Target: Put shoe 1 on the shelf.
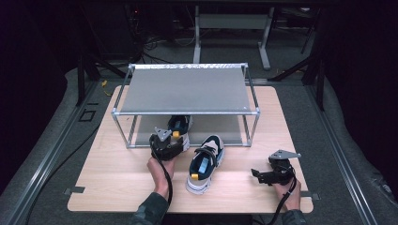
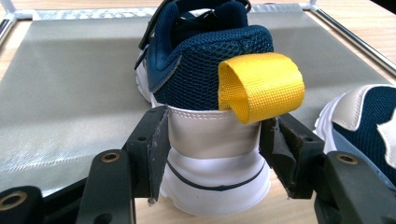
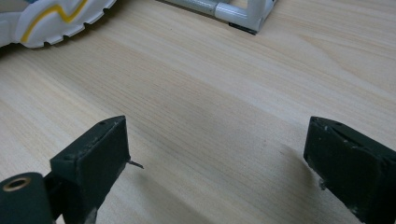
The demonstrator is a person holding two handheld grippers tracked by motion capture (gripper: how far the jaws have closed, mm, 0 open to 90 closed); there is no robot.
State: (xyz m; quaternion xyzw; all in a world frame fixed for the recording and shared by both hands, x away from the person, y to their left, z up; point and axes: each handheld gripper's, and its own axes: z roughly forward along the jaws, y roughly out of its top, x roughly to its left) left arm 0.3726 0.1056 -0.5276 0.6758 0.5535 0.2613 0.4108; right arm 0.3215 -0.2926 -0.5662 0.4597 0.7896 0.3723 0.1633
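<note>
Pale wood table (image 1: 117, 178): at 5 o'clock the right gripper (image 3: 217, 154) rests, jaws apart on nothing. Centre, a second shoe (image 1: 204, 164) stands free. At 10 o'clock the left gripper (image 2: 212, 149) is clamped on the shoe (image 2: 210, 70) at its stiff white heel counter, half inside the rack (image 1: 187, 112)'s lower shelf. Likely light; the mesh collar is soft, so the heel is the sound hold. Beyond lies a dark room.

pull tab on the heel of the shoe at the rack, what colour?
Yellow. The pull tab is a woven loop on the navy mesh heel of the shoe; clearest in the left gripper view.
</note>
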